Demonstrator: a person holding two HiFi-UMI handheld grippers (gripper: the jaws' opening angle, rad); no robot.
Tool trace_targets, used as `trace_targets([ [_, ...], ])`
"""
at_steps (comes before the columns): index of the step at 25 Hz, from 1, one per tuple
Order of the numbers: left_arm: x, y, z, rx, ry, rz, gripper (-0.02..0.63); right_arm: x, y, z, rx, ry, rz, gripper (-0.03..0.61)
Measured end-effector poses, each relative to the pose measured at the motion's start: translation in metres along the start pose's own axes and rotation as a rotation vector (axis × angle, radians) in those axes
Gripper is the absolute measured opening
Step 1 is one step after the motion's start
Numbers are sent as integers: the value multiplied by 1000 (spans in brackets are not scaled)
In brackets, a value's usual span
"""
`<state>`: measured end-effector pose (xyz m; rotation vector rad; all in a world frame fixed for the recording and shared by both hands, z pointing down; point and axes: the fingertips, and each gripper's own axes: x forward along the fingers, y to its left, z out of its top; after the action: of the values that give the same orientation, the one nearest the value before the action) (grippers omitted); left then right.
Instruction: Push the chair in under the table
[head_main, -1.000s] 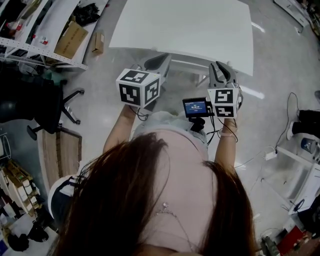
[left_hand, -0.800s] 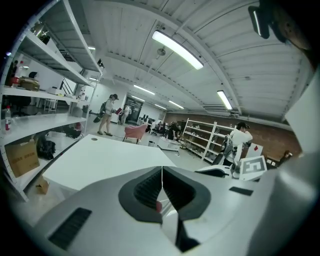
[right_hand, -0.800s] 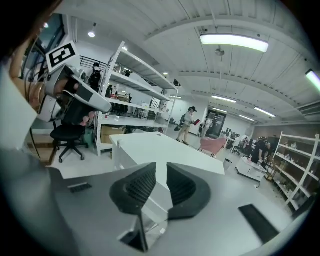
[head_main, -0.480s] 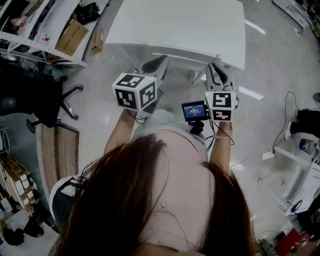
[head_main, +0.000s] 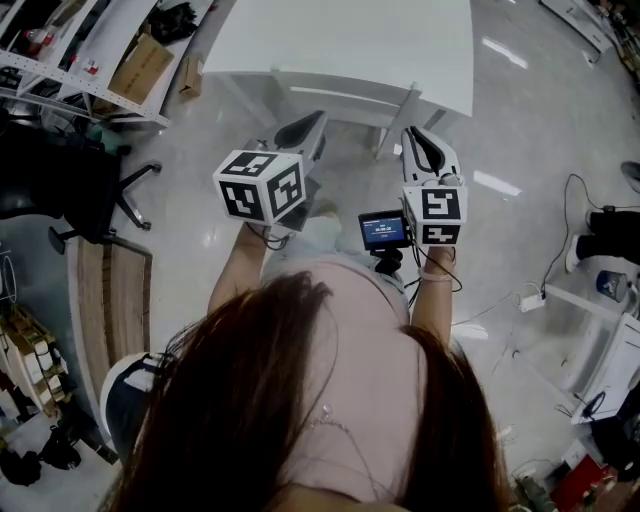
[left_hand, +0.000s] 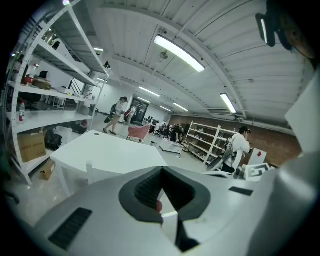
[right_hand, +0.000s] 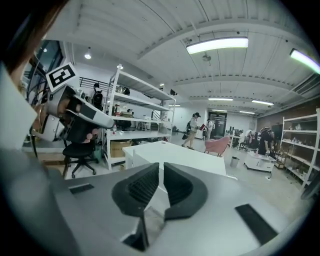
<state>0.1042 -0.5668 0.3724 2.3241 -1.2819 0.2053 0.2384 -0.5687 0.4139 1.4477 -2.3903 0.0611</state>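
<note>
The white table (head_main: 340, 40) fills the top of the head view. A white chair (head_main: 350, 99) is tucked beneath the table's near edge, with only its rail and a leg showing. My left gripper (head_main: 300, 133) hovers over the floor short of that edge, its jaws shut with nothing between them; the left gripper view shows the tips (left_hand: 161, 172) meeting. My right gripper (head_main: 425, 150) hovers level with it to the right. Its jaws have just been closing and stand open by a narrow slit (right_hand: 161, 172), with nothing in the gap. Neither gripper touches the chair.
White shelving (head_main: 85, 85) with a cardboard box (head_main: 140, 75) lines the left side. A black office chair (head_main: 70, 190) stands below it. Cables and a power strip (head_main: 530, 303) lie on the floor at right. People and a pink armchair (left_hand: 139, 132) are far beyond the table.
Both grippers have drawn back from the table's edge toward the person. The table now sits higher in the head view. The right jaws have narrowed.
</note>
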Motion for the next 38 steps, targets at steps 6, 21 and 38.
trace_targets([
  [6, -21, -26, -22, 21, 21, 46, 8, -38, 11, -6, -8, -29, 18, 46],
  [21, -83, -63, -35, 66, -30, 30, 8, -100, 57, -13, 14, -76, 0, 35],
  [38, -123, 10, -34, 109, 10, -78, 8, -89, 133, 53, 59, -137, -108, 23],
])
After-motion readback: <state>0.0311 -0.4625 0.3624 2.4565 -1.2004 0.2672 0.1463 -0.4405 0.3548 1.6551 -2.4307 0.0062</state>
